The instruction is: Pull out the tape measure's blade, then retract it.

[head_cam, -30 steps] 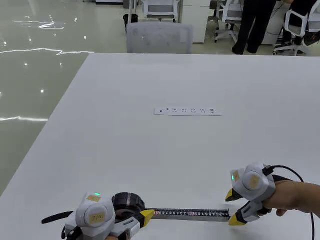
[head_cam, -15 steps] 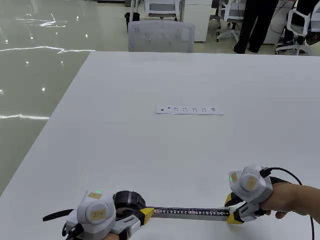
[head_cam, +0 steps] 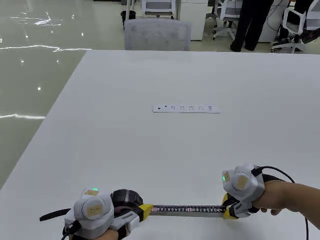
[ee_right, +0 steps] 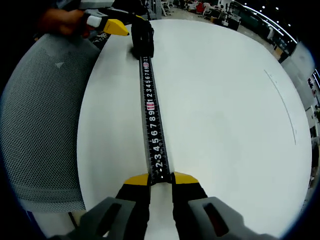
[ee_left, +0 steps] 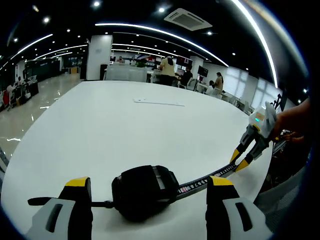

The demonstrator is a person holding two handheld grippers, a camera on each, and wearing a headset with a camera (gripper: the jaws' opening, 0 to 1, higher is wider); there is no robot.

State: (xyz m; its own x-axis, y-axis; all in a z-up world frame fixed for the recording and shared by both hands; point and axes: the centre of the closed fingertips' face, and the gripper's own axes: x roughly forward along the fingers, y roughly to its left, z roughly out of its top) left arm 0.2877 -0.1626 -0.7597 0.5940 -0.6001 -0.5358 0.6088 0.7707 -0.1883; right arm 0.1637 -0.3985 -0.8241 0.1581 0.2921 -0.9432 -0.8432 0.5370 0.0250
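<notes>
We find the tape measure case (head_cam: 127, 200) at the near edge of the worktop (head_cam: 175, 150), between the spread jaws of the left gripper (ee_left: 148, 182), neither touching it. The blade (ee_right: 149, 100) runs straight along that edge to the right gripper (ee_right: 161, 177), clamped on its tip. We judge retraction must travel leftward along this axis.

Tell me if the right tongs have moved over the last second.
Yes, slightly. Against the power strip, the right tongs have drifted left, toward the tape measure case, with the blade still pinched.
</notes>
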